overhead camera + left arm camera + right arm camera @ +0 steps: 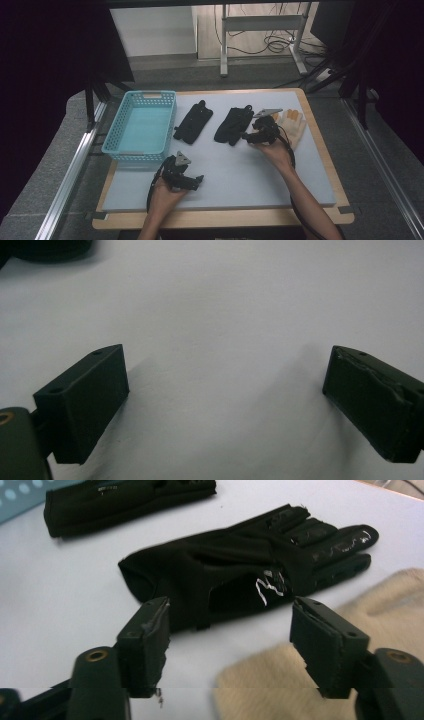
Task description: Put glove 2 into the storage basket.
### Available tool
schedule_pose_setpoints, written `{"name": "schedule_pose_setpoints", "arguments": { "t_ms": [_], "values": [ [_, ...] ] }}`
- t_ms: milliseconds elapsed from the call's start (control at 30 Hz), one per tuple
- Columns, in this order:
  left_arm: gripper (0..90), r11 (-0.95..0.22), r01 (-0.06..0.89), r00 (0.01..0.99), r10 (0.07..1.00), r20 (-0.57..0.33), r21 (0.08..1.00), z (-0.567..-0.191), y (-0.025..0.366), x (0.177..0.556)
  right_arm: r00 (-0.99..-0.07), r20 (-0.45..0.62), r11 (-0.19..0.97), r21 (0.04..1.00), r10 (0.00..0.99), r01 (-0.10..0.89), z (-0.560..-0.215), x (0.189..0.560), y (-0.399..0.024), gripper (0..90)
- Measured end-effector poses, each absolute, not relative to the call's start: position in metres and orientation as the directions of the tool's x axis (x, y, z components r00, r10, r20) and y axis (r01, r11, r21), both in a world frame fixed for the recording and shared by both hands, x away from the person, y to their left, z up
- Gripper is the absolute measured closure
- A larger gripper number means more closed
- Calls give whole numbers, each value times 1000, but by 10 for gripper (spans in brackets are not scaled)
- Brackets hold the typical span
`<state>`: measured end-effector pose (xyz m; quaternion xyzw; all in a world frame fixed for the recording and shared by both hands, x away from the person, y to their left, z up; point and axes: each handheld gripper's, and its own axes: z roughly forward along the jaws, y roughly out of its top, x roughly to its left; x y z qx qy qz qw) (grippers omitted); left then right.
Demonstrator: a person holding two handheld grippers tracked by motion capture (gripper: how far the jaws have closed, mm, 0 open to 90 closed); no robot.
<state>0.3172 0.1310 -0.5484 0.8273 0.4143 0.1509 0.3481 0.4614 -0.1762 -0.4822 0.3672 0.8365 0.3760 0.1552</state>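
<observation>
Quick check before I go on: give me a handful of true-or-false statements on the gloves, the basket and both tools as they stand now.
1. The blue basket holds a glove. False: nothing lies in it.
2. Two black gloves lie on the mat, the left black glove nearer the basket than the right black glove. True.
3. The right tool is clamped on the right black glove. False: its jaws stand apart, just short of the glove's cuff side, pressing on nothing.
4. The left tool has open jaws over bare mat. True.
5. The cream glove lies between the two black gloves. False: it lies at the right end of the row.
</observation>
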Motion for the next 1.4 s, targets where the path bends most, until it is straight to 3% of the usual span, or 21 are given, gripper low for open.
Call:
{"name": "schedule_pose_setpoints", "arguments": {
  "t_ms": [200,233,267,400,500,533,567,667,933,967,1033,1067,1100,1133,1167,1233,1400],
  "values": [
    [50,-416,580,612,790,-37,700,-548,131,317,-660,11,431,749,751,503,-479,481,-172,428],
    [49,-416,580,612,790,-38,700,-548,131,317,-657,12,428,749,754,506,-478,484,-171,448],
    [50,-414,581,611,791,-39,701,-548,131,317,-645,13,420,748,764,513,-477,490,-169,523],
    [49,-416,580,612,790,-37,700,-548,131,317,-625,21,408,740,780,535,-478,499,-164,573],
    [50,-416,580,612,790,-37,700,-548,131,317,-623,11,420,729,782,540,-480,506,-156,550],
    [49,-416,580,612,790,-37,700,-548,131,317,-619,9,419,728,785,542,-481,508,-153,525],
    [49,-417,580,612,790,-37,700,-548,131,317,-616,-6,431,720,788,544,-485,513,-148,439],
    [50,-416,580,612,790,-37,700,-548,131,317,-609,-21,440,712,793,548,-489,518,-142,390],
    [50,-414,580,612,790,-39,701,-548,131,317,-590,-71,492,637,804,594,-513,532,-127,345],
    [50,-415,580,612,790,-39,701,-548,131,317,-595,-54,484,643,802,594,-517,534,-127,426],
    [49,-414,580,611,790,-39,701,-548,131,317,-600,-16,466,646,800,604,-517,534,-127,472],
    [49,-414,580,611,790,-39,701,-548,131,317,-595,-10,459,647,803,609,-517,533,-127,561],
    [49,-414,581,611,790,-40,701,-548,131,317,-595,-10,459,647,803,609,-517,533,-127,561],
    [49,-414,581,611,790,-40,701,-548,131,317,-605,16,457,640,796,618,-516,533,-127,685],
    [49,-414,581,611,790,-39,701,-548,131,317,-605,16,457,640,796,618,-516,533,-127,685],
    [49,-414,580,611,790,-39,701,-548,131,317,-602,60,432,641,796,635,-516,533,-129,804],
    [49,-414,581,611,790,-40,701,-548,131,317,-613,70,435,643,787,631,-515,533,-131,822]
  ]
}}
